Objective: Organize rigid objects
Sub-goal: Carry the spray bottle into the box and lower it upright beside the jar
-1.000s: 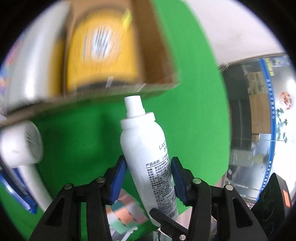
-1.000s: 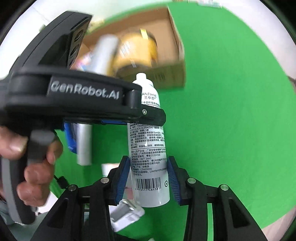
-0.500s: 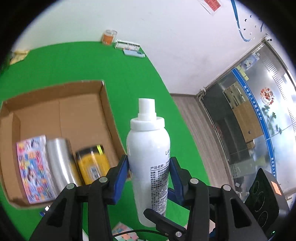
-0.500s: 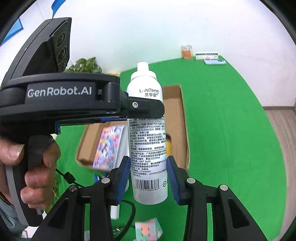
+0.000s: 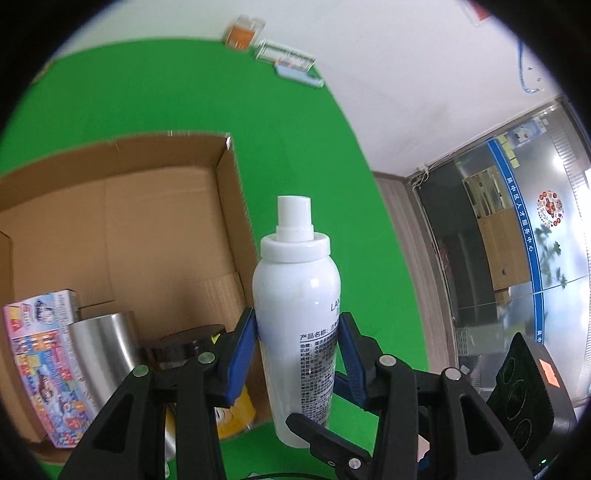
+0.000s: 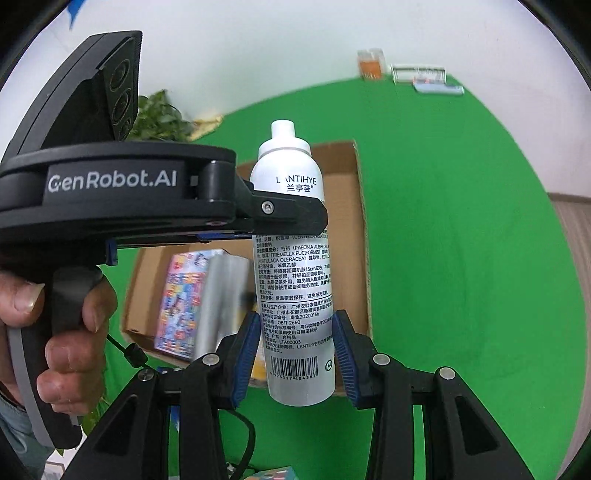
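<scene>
A white spray bottle [image 5: 295, 288] stands upright in the air, held by both grippers at once. My left gripper [image 5: 297, 350] is shut on its middle, blue pads pressing both sides. My right gripper [image 6: 297, 354] is shut on its lower part, by the barcode, below the bottle's label [image 6: 291, 192]. In the right wrist view the left gripper [image 6: 291, 218] crosses the bottle from the left, held by a hand [image 6: 66, 332]. Behind the bottle lies an open cardboard box [image 5: 229, 192] holding a colourful carton [image 5: 40, 369], a steel cup [image 5: 103, 350] and a yellow can [image 5: 236, 410].
Green cloth [image 6: 461, 258] covers the table, with its edge and the floor to the right. At the far edge sit an orange jar [image 5: 242, 33] and a clear case [image 5: 284, 55]. A leafy plant [image 6: 159, 118] stands at the back left. A small coloured cube [image 6: 273, 474] lies below the grippers.
Both grippers have risen and drawn back from the box with the bottle. The bottle, tilted in the left jaws a second ago, now stands upright with the pads tight on it.
</scene>
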`<action>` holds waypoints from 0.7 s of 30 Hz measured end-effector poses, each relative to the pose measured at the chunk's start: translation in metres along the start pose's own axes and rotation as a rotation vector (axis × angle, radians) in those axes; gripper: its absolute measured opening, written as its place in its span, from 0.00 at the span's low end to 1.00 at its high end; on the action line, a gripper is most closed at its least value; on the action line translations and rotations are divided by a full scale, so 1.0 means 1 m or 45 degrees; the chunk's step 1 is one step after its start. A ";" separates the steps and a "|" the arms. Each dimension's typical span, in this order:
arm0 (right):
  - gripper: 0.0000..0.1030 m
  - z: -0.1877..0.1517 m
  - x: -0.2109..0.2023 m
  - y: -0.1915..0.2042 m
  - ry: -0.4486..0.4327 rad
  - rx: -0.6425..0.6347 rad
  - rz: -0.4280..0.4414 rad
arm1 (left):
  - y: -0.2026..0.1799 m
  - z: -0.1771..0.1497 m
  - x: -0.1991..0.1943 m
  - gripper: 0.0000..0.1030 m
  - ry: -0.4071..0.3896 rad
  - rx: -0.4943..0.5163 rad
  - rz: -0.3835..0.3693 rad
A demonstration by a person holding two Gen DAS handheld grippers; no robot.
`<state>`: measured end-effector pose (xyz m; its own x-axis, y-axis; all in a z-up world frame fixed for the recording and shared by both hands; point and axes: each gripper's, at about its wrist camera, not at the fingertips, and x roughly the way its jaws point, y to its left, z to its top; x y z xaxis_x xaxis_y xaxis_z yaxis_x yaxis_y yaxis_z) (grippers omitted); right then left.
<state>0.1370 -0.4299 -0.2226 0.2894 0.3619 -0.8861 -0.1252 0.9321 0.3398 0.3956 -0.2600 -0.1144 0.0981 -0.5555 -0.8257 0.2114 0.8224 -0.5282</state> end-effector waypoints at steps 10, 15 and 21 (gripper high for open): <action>0.37 0.004 0.090 -0.033 0.181 0.044 -0.041 | 0.049 0.002 0.076 0.42 0.219 -0.119 -0.044; 0.36 0.001 0.106 -0.036 0.222 0.058 -0.077 | 0.051 0.000 0.085 0.42 0.254 -0.106 -0.015; 0.25 0.003 0.110 -0.037 0.258 0.088 -0.066 | 0.048 0.001 0.068 0.43 0.237 -0.130 0.005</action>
<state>0.1766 -0.4250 -0.3317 0.0959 0.3101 -0.9459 -0.0474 0.9506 0.3068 0.4133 -0.2582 -0.1962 -0.0844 -0.5276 -0.8453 0.1111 0.8380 -0.5342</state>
